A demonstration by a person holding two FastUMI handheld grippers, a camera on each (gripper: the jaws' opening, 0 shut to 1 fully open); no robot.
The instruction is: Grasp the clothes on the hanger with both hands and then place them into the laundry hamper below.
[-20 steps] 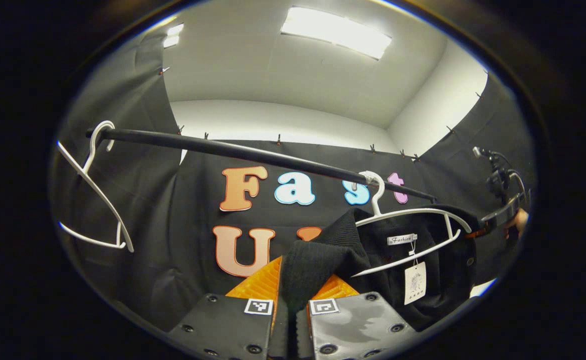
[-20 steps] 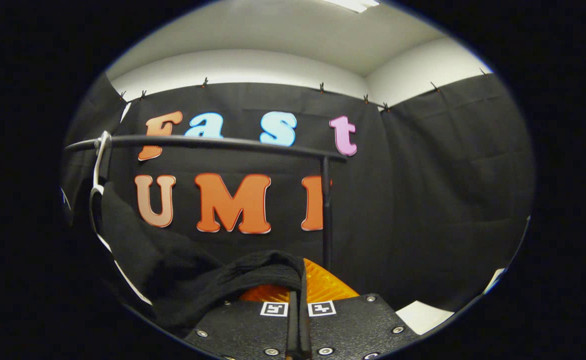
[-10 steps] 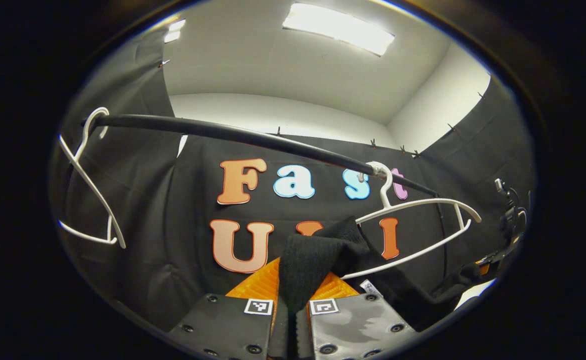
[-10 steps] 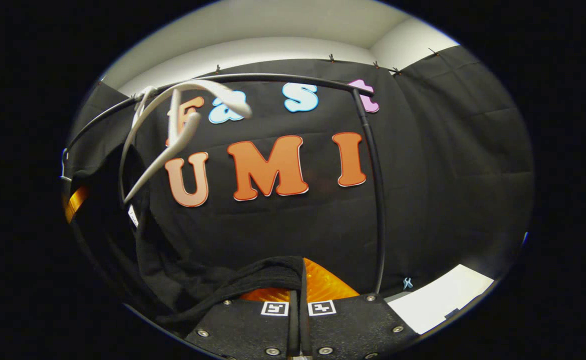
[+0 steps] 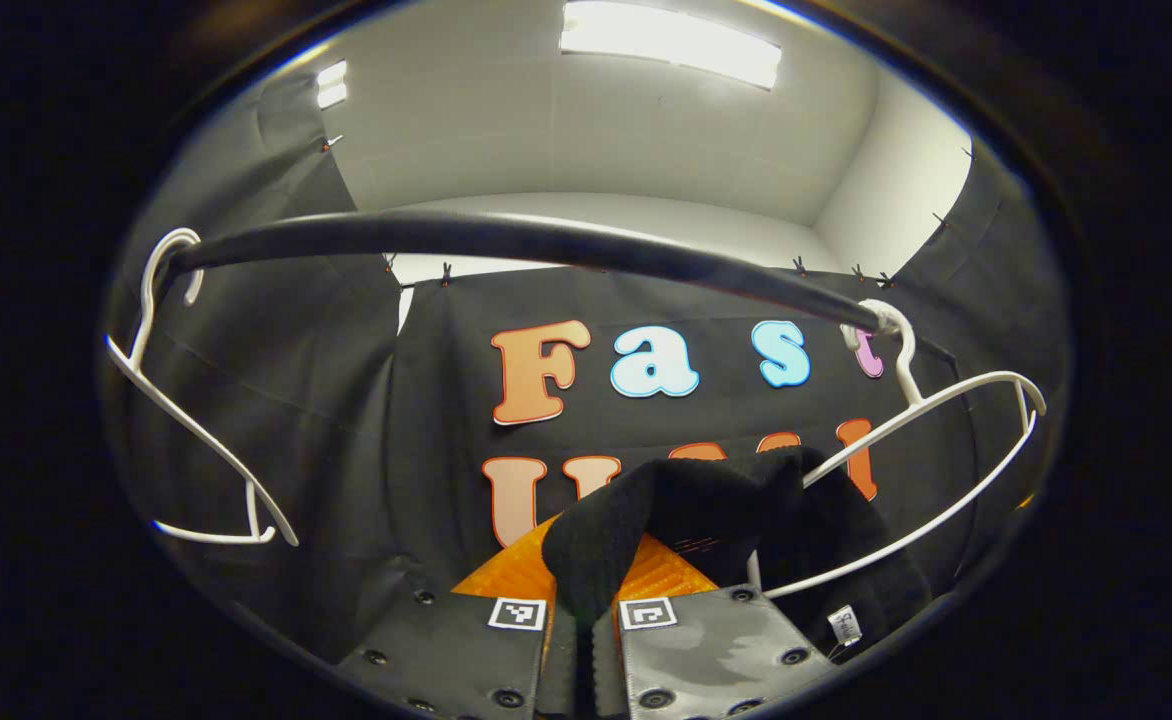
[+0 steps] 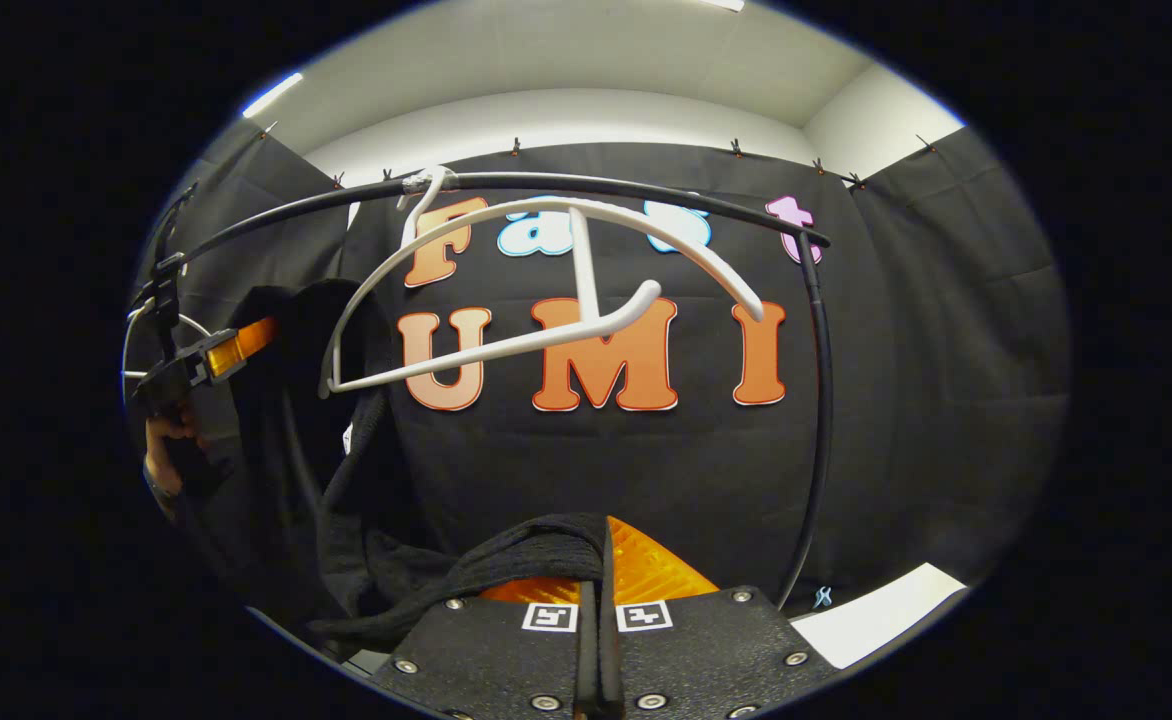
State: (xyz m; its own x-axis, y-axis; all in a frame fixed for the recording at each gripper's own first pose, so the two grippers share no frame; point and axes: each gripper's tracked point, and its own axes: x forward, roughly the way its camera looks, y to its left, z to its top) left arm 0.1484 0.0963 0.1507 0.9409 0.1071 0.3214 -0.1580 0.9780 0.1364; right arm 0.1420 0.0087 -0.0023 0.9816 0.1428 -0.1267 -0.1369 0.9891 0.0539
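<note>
Black knit clothes [image 5: 691, 510] are bunched between the closed jaws of the left gripper [image 5: 583, 610], a fold rising just ahead of its fingers; the right gripper [image 6: 596, 600] is likewise clamped on another edge of the same garment, which trails away to its left. The fabric looks free of the white hanger [image 6: 546, 290], which hangs bare on the black rail [image 6: 566, 185] above and ahead of the right gripper. From the left gripper, that hanger sits up and to the right, its lower bar just beside the cloth. A second empty hanger [image 5: 196, 420] hangs well off to the left gripper's left.

The step in hand appears to be carrying the garment down to the laundry hamper, whose position I cannot tell from here. To do it well, keep both grips firm and the two grippers near level, so the cloth hangs slack between them rather than stretched. Draw back from the rail first, clearing the hanger's lower bar so no fold snags, then lower together and let go only once the bulk is inside.
</note>
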